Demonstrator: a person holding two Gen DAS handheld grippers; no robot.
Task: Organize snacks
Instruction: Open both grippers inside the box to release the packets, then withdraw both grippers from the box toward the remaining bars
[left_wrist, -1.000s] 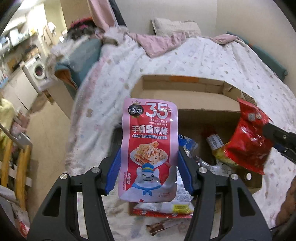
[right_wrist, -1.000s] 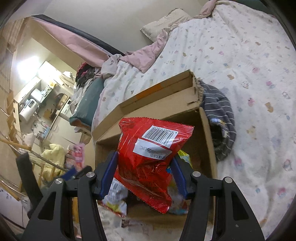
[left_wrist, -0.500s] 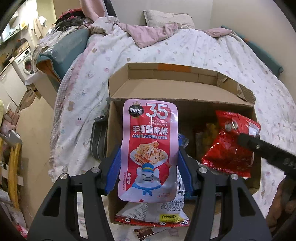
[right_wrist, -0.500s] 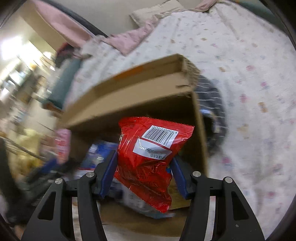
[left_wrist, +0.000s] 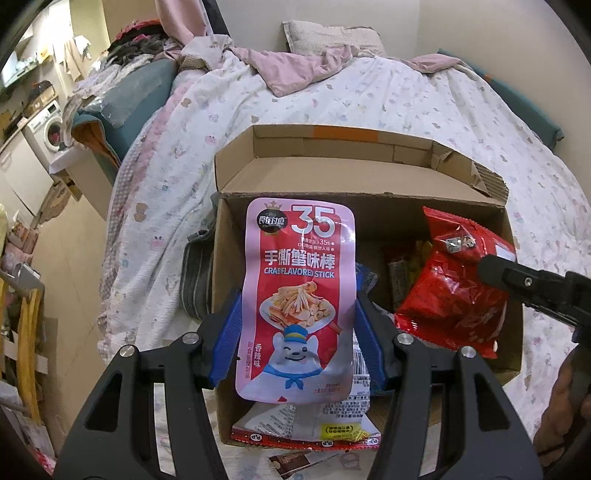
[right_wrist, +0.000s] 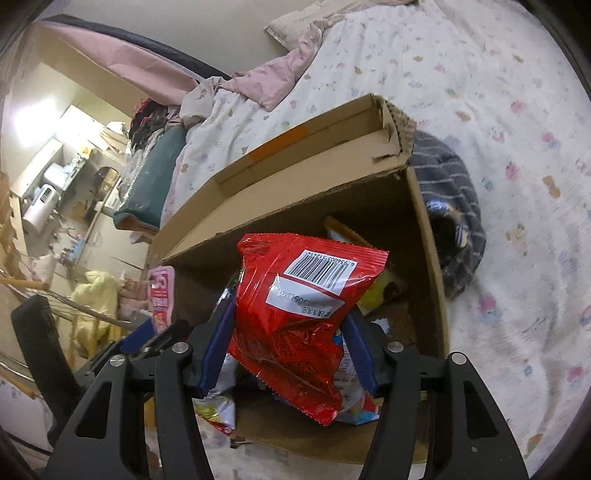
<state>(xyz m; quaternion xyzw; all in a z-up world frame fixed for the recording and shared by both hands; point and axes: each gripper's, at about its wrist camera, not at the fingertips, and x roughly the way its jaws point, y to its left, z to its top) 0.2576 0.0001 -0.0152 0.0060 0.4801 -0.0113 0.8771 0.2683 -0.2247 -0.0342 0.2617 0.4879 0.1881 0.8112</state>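
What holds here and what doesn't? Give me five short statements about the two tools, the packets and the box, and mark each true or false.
1. The left tool grips a pink crab-flavoured stick packet. True.
2. The right tool is open and holds nothing. False: it is shut on a red snack bag.
3. The cardboard box sits on a bed with a patterned cover. True.
4. The box holds no snacks. False: several packets lie inside it.
5. The red bag's barcode faces the right wrist camera. True.
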